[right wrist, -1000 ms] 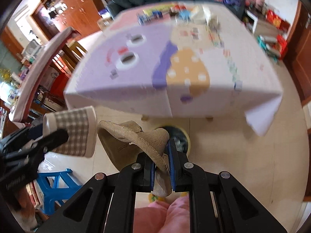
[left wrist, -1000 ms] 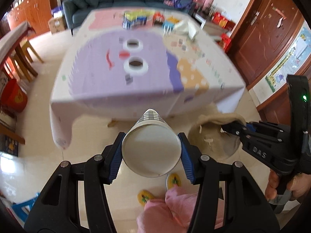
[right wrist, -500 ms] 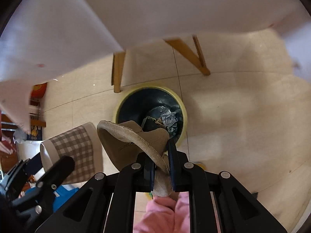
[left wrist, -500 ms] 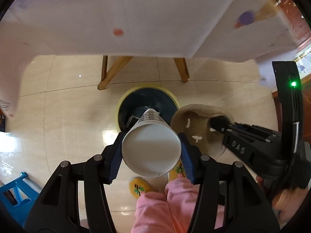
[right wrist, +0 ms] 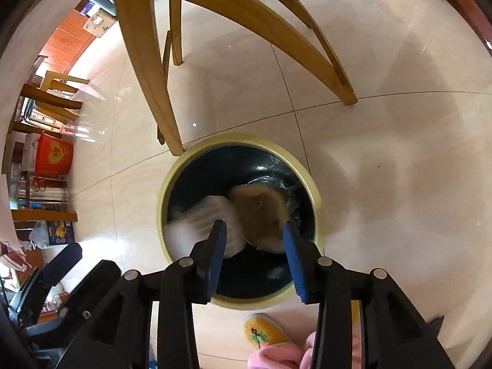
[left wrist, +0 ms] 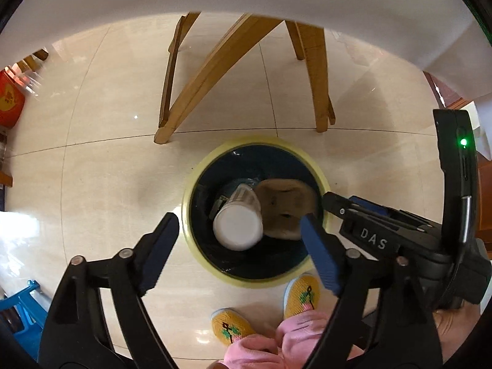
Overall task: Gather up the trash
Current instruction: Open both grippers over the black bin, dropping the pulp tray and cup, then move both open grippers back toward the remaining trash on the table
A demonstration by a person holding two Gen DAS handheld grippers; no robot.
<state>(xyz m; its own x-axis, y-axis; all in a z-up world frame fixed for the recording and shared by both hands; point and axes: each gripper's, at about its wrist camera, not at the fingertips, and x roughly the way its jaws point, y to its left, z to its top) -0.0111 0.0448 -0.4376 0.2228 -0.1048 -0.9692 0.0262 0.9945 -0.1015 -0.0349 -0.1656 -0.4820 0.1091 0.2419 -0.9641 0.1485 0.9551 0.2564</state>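
Grippers both spread wide, left gripper (left wrist: 238, 247) and right gripper (right wrist: 253, 256), over bin (left wrist: 196, 181); paper cup (left wrist: 238, 226) light, crushable, best pinched across sidewall.

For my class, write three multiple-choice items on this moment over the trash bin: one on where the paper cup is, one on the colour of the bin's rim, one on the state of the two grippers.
1. Where is the paper cup?
A. inside the trash bin
B. on the floor beside the bin
C. clamped in the left gripper

2. What colour is the bin's rim?
A. red
B. pale yellow
C. blue

3. How do the left gripper and the right gripper stand?
A. both shut
B. only the left open
C. both open

Answers:
1 A, the cup appears within the rim, next to the brown bowl.
2 B, a pale yellow ring surrounds the dark liner.
3 C, each pair of fingers stands apart with nothing between.
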